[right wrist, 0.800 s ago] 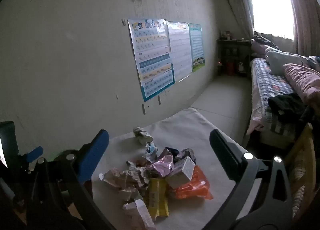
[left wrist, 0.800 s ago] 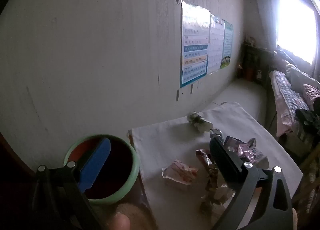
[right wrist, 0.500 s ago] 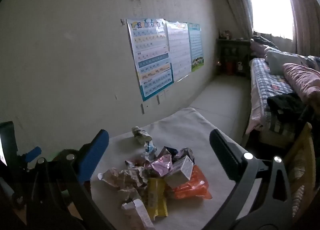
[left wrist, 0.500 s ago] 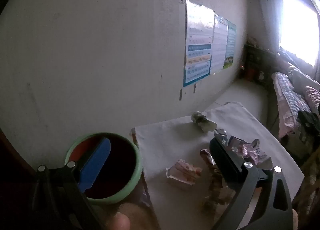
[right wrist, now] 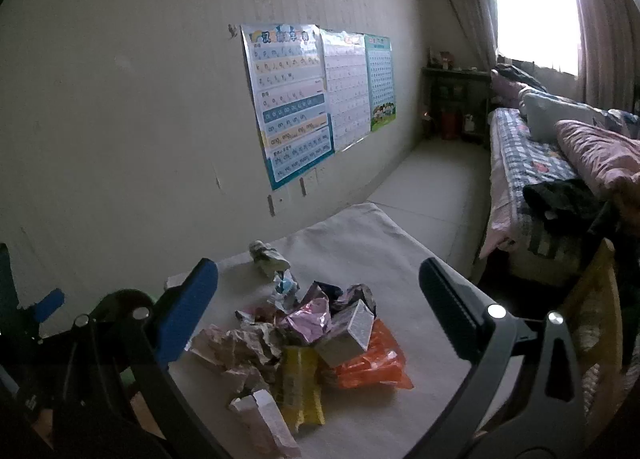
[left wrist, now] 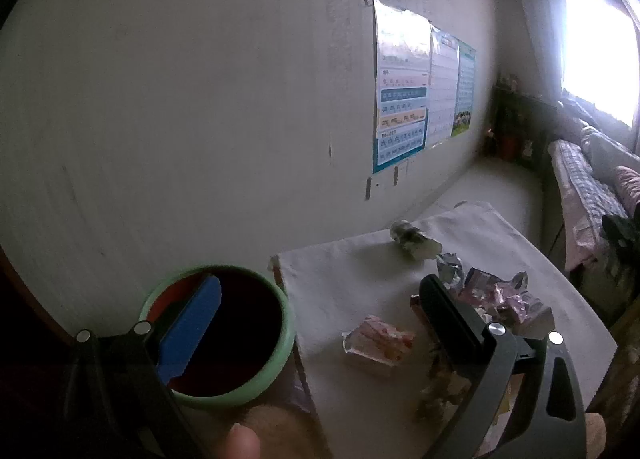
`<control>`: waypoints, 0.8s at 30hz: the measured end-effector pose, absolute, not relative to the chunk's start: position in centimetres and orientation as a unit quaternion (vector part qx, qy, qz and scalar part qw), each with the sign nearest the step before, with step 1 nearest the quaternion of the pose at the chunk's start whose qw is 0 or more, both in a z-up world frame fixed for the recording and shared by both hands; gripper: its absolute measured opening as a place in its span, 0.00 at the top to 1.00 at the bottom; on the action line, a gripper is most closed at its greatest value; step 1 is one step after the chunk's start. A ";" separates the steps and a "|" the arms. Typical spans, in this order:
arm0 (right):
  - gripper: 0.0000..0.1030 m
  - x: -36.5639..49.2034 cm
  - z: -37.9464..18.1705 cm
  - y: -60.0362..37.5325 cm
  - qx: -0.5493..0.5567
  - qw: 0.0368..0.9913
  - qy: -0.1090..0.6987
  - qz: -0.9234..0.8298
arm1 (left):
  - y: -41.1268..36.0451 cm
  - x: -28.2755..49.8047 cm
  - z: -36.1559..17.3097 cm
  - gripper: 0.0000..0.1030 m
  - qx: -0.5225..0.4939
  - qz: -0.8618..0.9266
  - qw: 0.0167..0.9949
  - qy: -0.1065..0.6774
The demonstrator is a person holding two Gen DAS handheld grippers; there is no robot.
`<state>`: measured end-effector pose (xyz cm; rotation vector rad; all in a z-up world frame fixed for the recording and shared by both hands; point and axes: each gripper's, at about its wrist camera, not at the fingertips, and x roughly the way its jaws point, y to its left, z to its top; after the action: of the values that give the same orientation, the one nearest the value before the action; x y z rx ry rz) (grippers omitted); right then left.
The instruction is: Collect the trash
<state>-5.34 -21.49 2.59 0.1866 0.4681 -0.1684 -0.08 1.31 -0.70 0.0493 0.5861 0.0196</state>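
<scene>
Both tools stand fully open and empty. The left tool (left wrist: pixel 320 323) hangs above the near left corner of the bench (left wrist: pixel 352 271), its blue pad in front of the dark mouth of the green-rimmed bin (left wrist: pixel 218 335) and its black pad in front of the left edge of the trash pile (left wrist: pixel 496 299). A fingertip (left wrist: pixel 240 441) shows at the lower edge of that view.

The right tool (right wrist: pixel 318 303) frames the trash pile (right wrist: pixel 304 339) between its open pads, touching nothing. The pile lies mid-bench on the pale cloth: crumpled paper (right wrist: pixel 236 347), a pink foil wrapper (right wrist: pixel 308 319), a small grey carton (right wrist: pixel 348 333), an orange wrapper (right wrist: pixel 376 367) and a yellow wrapper (right wrist: pixel 300 387). One crumpled ball (right wrist: pixel 266 255) sits apart nearer the wall, and a pinkish wrapper (left wrist: pixel 376 343) lies alone between bin and pile.

Change over the last second: the left view has shifted slightly, so the bin and wall posters (left wrist: pixel 404 91) sit a little further right in frame; the right view is almost unchanged. No piece has moved.

Assessment: collection has not begun. The bin stands just beside the cloth, so transfers should be short. The loose, overlapping wrappers may drag neighbours when one is lifted.
</scene>
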 end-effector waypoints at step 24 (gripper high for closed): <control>0.03 -5.7 2.5 -22.4 0.105 0.962 0.235 -0.093 | 1.0 -0.8 -0.3 0.08 0.030 0.011 0.961 0.274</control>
<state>-5.67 -22.43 2.48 0.2133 0.4752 -0.1881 -0.80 0.97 -0.31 0.0601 0.5560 0.0221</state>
